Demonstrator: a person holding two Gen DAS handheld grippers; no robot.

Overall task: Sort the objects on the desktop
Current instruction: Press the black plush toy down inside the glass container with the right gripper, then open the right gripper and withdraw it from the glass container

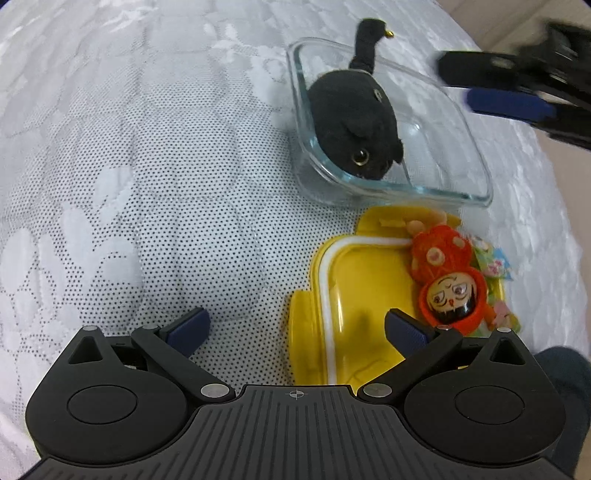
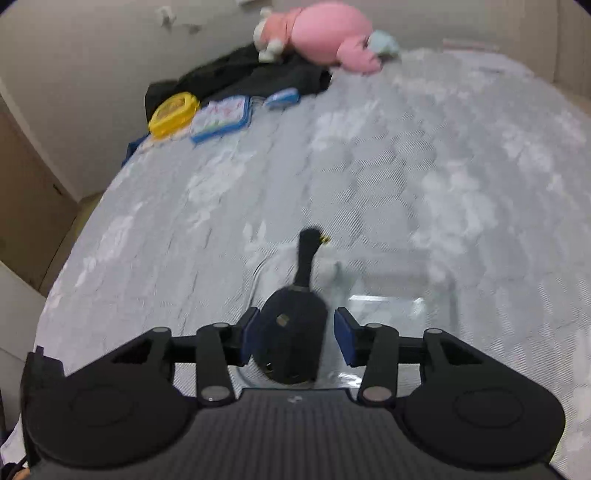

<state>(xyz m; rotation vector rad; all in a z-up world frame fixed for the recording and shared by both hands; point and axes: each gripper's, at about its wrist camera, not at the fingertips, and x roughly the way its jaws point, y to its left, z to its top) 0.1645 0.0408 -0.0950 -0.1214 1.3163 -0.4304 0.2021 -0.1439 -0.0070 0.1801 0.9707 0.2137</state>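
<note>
Left wrist view: one black cat plush point(image 1: 354, 125) lies in one glass dish point(image 1: 476, 177) on the bed point(image 1: 147, 166), tail over the rim. One yellow lid point(image 1: 343, 295) carries one orange doll point(image 1: 448, 273). Left tongs point(image 1: 295, 330) gape, released.

Right wrist view: right tongs point(image 2: 295, 338) are released, pads flanking the cat. Only here, at the bed's far edge: one pink plush point(image 2: 325, 31).

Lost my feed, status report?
Both grippers open: left, right. Black cat toy lies in glass dish. Nothing blocking.
</note>
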